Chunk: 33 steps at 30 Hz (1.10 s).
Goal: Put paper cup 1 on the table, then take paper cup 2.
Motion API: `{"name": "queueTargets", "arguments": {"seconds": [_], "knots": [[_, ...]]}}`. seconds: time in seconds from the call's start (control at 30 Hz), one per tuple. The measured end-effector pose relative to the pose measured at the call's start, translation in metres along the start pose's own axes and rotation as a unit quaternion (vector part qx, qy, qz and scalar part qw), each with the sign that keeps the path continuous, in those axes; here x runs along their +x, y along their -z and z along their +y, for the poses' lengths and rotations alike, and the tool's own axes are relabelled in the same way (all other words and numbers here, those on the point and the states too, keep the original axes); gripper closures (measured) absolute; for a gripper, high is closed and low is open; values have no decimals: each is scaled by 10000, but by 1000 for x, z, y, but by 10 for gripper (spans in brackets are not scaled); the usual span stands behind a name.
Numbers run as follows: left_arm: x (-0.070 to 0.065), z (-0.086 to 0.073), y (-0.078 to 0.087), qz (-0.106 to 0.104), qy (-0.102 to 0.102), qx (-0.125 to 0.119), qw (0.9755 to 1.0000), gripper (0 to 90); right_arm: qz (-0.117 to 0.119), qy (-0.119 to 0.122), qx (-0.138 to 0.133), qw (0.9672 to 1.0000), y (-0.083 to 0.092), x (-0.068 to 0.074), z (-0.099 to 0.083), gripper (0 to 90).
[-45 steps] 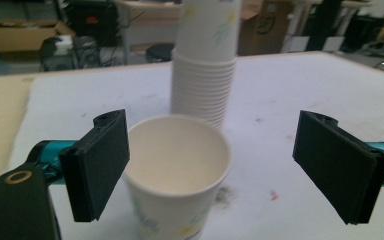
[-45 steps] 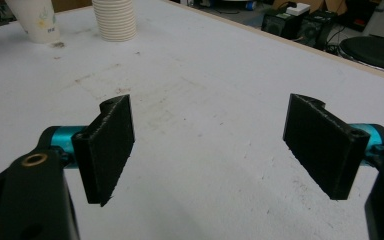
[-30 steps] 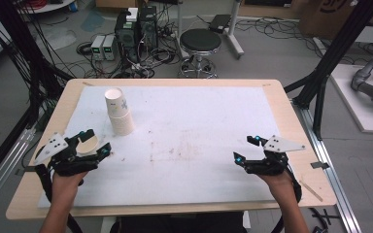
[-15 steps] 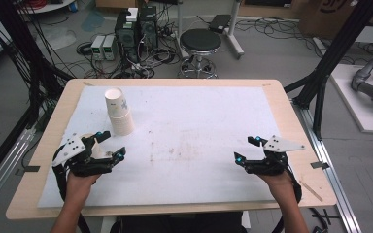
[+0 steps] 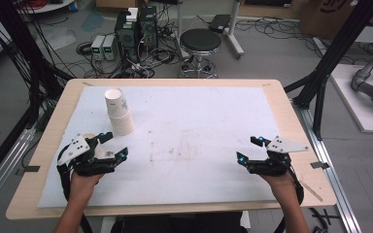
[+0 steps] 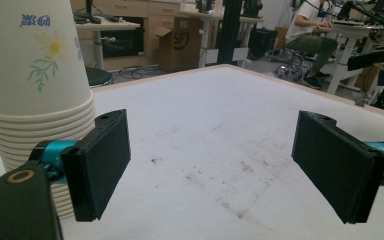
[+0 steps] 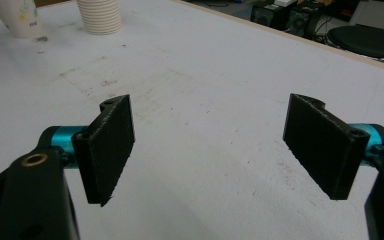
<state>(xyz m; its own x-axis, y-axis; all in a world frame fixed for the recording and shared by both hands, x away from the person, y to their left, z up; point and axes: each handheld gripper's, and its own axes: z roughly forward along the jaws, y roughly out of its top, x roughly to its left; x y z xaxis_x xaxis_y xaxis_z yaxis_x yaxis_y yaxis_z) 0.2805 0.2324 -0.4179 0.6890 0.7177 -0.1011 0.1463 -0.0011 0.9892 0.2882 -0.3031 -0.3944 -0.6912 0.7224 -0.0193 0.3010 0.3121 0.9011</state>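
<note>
A stack of paper cups stands upside down at the left of the white mat, its outer cup printed with flowers. The stack looms close at the left of the left gripper view, just beyond my left jaw. My left gripper is open right in front of the stack, with nothing between its jaws. My right gripper is open near the mat's front right, also with nothing in it. The right gripper view has the ribbed stack far off and a single printed cup standing beside it.
The white mat covers a wooden table and carries faint brown stains in the middle. A stool, electronics and cables lie on the floor beyond the far edge. Black frame posts rise at both sides.
My left gripper has moved to the right and a little lower, ending close to the cup stack. My right gripper has stayed where it was.
</note>
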Motion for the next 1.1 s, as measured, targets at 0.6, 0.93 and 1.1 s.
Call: {"name": "queueTargets", "arguments": {"seconds": [0.6,0.93,1.1], "knots": [[1,-3,-3,-4,11,126,9999,158,-13,33,-6,10000,0,-1,0,211],[-1,1,-4,25,8,155,9999,160,-5,50,24,10000,0,-2,0,211],[0,10,-6,167,-24,231,9996,168,38,72,-29,10000,-1,-2,2,212]]}}
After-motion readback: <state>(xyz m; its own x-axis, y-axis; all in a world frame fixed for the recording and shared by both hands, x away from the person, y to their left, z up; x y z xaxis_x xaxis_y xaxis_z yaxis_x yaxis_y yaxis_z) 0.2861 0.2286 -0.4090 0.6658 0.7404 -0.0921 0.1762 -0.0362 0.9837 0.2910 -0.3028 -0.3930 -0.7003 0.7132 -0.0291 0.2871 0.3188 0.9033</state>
